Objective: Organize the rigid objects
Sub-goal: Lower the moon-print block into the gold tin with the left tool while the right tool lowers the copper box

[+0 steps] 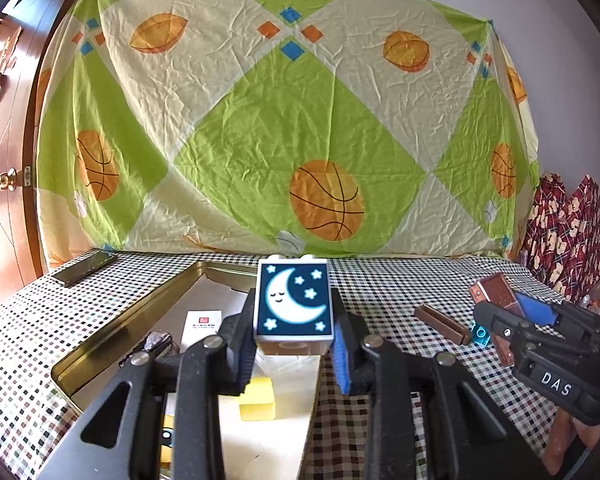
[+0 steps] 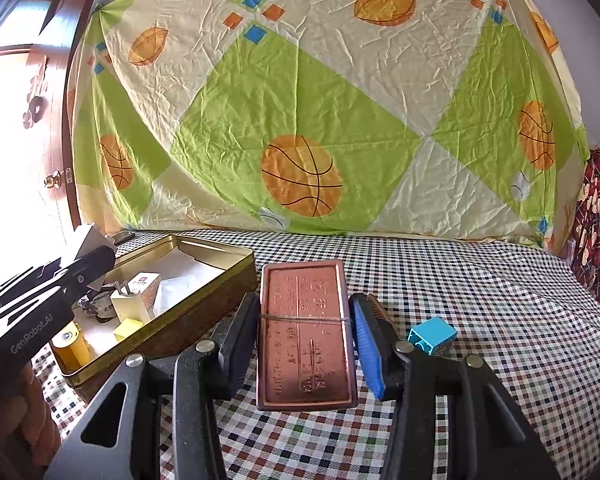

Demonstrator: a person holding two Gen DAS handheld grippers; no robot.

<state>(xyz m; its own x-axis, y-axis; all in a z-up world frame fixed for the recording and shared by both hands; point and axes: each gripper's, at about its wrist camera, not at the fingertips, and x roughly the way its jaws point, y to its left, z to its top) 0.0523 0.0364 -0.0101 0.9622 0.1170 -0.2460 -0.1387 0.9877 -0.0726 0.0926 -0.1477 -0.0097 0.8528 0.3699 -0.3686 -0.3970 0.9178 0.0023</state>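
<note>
Left gripper (image 1: 294, 344) is clamping the moon block (image 1: 293, 305) above the gold tin (image 1: 112, 340), likely to drop it in with the other sorted bits. Right gripper (image 2: 305, 344) is clamping the copper case (image 2: 305, 334) over the checked cloth (image 2: 480, 300), beside the tin. Gripper bodies are reading "DAS" and "GenRobot.AI"; embossed case text isn't legible.

A checked cloth (image 2: 460, 288) is covering the counter. A shallow gold tin tray (image 2: 220, 280) is sitting on it at the left, with a dark phone (image 1: 85, 268) lying beyond the tray's far left corner. To the right, a brown comb-like piece (image 1: 442, 324) and a small blue block (image 2: 432, 336) are resting on the cloth.
</note>
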